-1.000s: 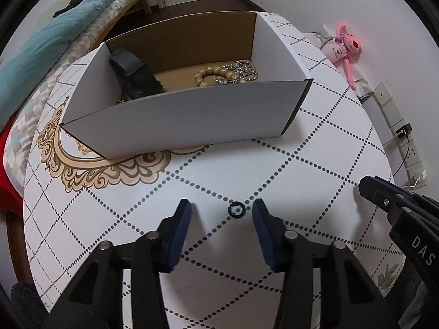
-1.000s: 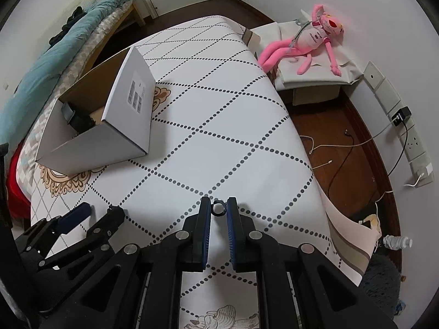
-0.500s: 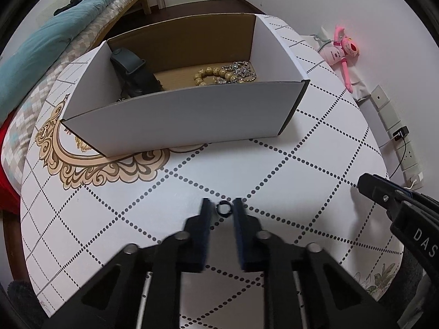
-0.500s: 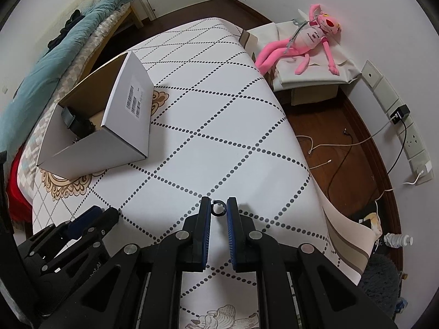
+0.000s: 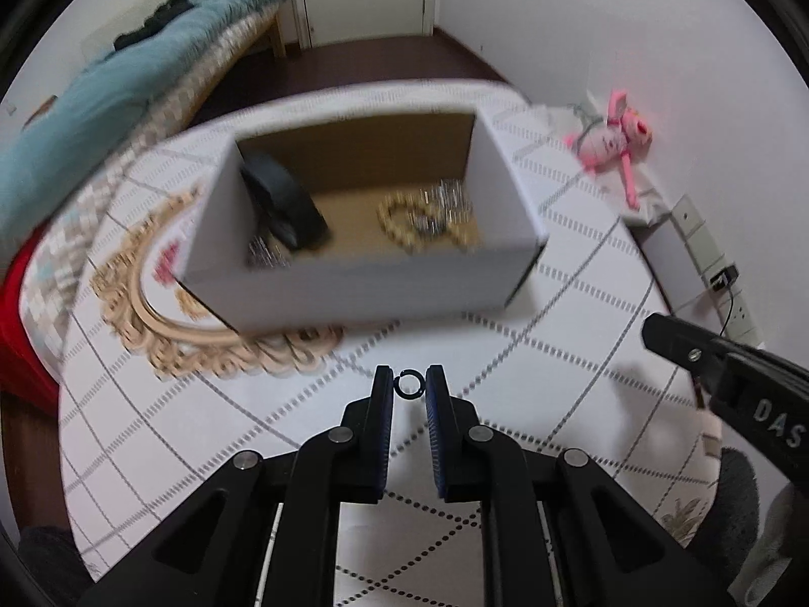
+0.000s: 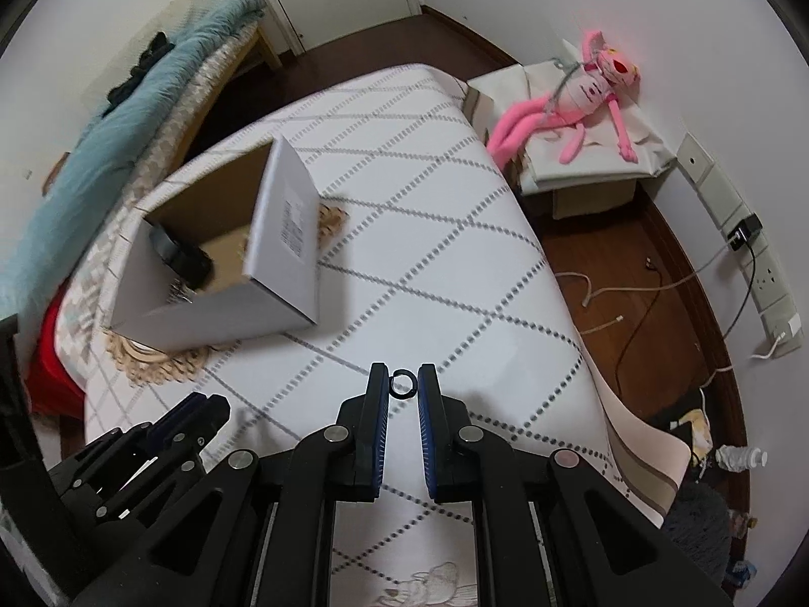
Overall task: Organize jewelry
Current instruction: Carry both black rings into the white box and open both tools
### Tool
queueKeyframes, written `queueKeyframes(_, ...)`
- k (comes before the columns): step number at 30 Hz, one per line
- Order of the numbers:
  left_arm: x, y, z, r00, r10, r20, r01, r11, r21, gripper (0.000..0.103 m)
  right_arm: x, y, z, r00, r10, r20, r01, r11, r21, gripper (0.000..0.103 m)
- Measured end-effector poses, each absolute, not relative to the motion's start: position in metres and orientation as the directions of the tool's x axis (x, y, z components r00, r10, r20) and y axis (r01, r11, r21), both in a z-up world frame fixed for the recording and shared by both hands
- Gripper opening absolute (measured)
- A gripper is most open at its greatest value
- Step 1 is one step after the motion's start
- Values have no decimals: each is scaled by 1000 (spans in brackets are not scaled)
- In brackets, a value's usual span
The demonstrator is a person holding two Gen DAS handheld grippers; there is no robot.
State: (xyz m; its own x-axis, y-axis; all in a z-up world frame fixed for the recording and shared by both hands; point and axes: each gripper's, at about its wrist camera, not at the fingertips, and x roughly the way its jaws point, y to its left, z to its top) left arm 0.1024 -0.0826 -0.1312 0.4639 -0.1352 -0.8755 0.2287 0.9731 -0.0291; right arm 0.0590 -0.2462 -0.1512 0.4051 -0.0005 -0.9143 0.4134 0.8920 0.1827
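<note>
- The dark ring sits pinched between the tips of the left tongs, lifted above the desk. A second, like ring is pinched the same way at the tips of the right tongs.
- By my judgement each ring is very light, stiff and smooth, so it could pivot or flick out of the pads; the sound grip is across its outer edge, on opposite sides, as both tongs have it.
- Both tongs are nearly closed, the gap just the width of the ring, each pad touching the ring's rim and nothing else.
- Ahead of the left tongs stands the open cardboard box; for the right tongs it lies ahead and to the left.
- Inside it lie a beaded bracelet, a silvery chain and a dark strap-like piece, blurred.
- The right tongs show at the right edge of the left view.
</note>
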Motion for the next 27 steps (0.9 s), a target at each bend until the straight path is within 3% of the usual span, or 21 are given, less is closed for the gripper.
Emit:
queueKeyframes(6, 130, -60, -93, 458, -215, -863, 208, 969, -131, 10, 82, -236, -121, 472, 69, -879, 352, 899, 260, 12)
queueKeyframes(12, 188, -33, -83, 384, -277, -881, 175, 958, -225, 10, 143, -229, -107, 495, 261, -829, 281, 855, 436, 12)
queueKeyframes(22, 227, 0, -102, 268, -314, -911, 27, 947, -319, 12, 242, -210, -149, 310, 415, -855, 268, 825, 498, 13)
queueKeyframes(24, 227, 4, -100, 274, -312, -910, 5, 946, -323, 22, 250, -209, -156, 275, 417, -866, 280, 827, 487, 13)
queueKeyframes(25, 228, 6, -98, 282, -301, -911, -1, 950, -314, 41, 253, -208, -158, 266, 414, -871, 283, 830, 481, 15)
queueKeyframes(26, 228, 7, -96, 292, -288, -912, -6, 953, -302, 64, 254, -209, -159, 263, 404, -876, 287, 834, 471, 23)
queueKeyframes(27, 227, 9, -93, 306, -268, -914, -11, 958, -285, 72, 255, -209, -158, 264, 397, -879, 286, 838, 464, 27)
